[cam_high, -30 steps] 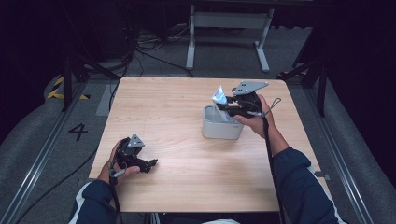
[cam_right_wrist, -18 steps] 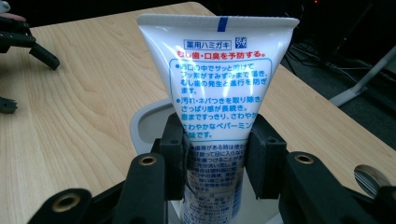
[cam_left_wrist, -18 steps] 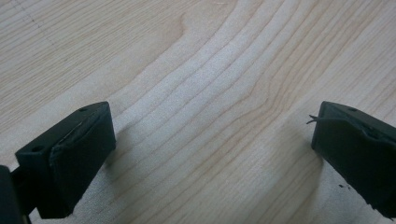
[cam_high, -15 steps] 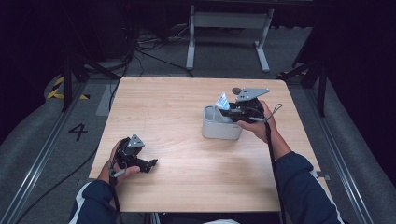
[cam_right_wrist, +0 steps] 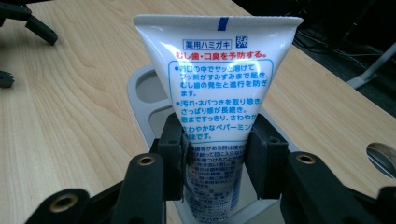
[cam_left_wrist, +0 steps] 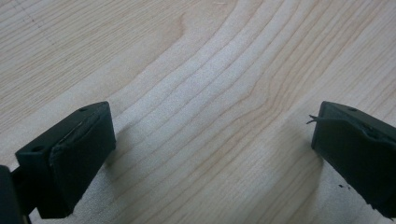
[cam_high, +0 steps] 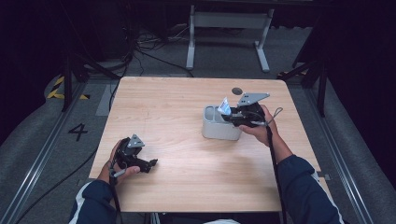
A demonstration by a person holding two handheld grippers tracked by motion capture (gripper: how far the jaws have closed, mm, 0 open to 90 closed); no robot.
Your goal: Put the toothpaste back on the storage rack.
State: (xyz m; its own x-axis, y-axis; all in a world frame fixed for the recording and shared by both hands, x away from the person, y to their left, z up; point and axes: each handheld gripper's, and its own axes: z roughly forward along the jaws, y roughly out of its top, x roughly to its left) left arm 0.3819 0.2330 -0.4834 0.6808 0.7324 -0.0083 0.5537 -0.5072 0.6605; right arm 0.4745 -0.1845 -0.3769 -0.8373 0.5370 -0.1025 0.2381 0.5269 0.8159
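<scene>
The right gripper (cam_right_wrist: 215, 161) clamps a toothpaste tube (cam_right_wrist: 217, 88) upright, crimped end up, over a grey compartmented holder (cam_high: 219, 126); it seems mid-placement, so lowering and release likely follow. The left gripper (cam_high: 135, 156) rests, jaws wide apart, on the wooden table (cam_high: 187, 98), hand low
</scene>
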